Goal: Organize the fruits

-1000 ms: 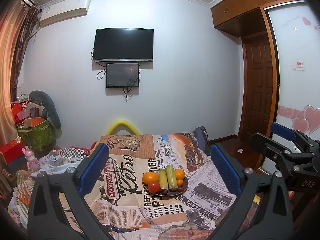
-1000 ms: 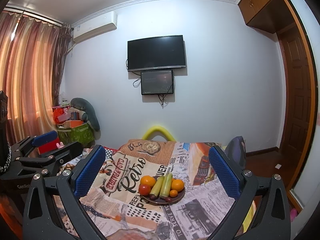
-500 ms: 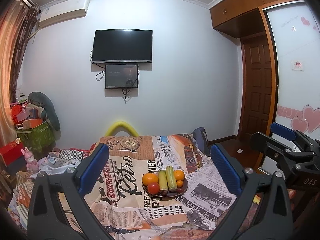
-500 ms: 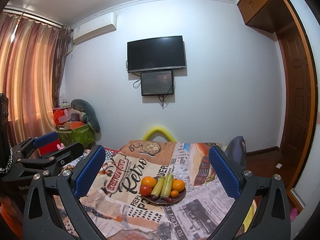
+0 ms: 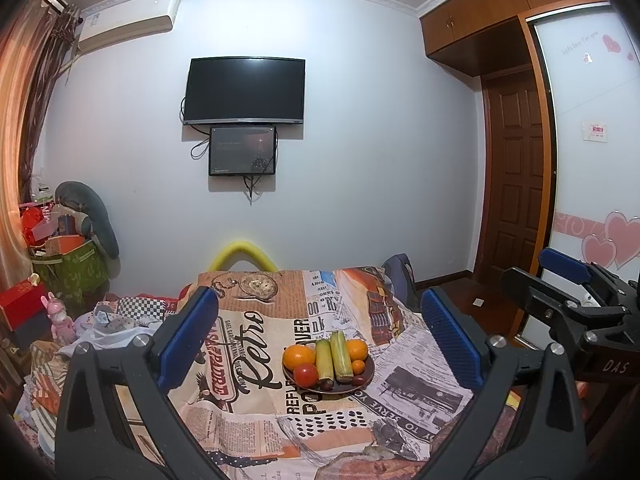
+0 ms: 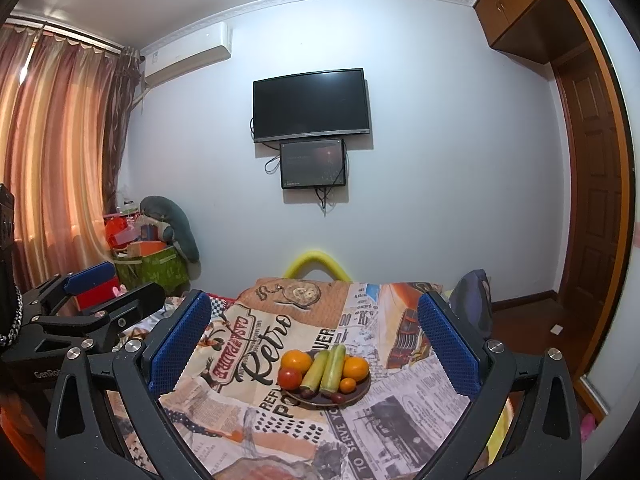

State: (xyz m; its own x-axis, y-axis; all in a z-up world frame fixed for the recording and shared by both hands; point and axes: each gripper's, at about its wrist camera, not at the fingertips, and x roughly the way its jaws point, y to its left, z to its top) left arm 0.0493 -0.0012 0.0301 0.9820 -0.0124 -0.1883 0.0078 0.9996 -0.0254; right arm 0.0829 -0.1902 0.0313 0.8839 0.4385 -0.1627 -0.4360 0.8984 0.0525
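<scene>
Barely anything has shifted: both blue-padded black grippers, left gripper [image 5: 320, 332] and right gripper [image 6: 314, 330], are held wide apart, empty, fruit-filled dark round plate [image 6: 352, 398] at 12 o'clock.

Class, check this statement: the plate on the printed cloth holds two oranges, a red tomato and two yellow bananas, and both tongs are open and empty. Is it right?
One error: the two long items on the plate are green-yellow corn cobs, not bananas, as the left wrist view shows. The oranges, the tomato and the open, empty left tongs and right tongs stand.
</scene>
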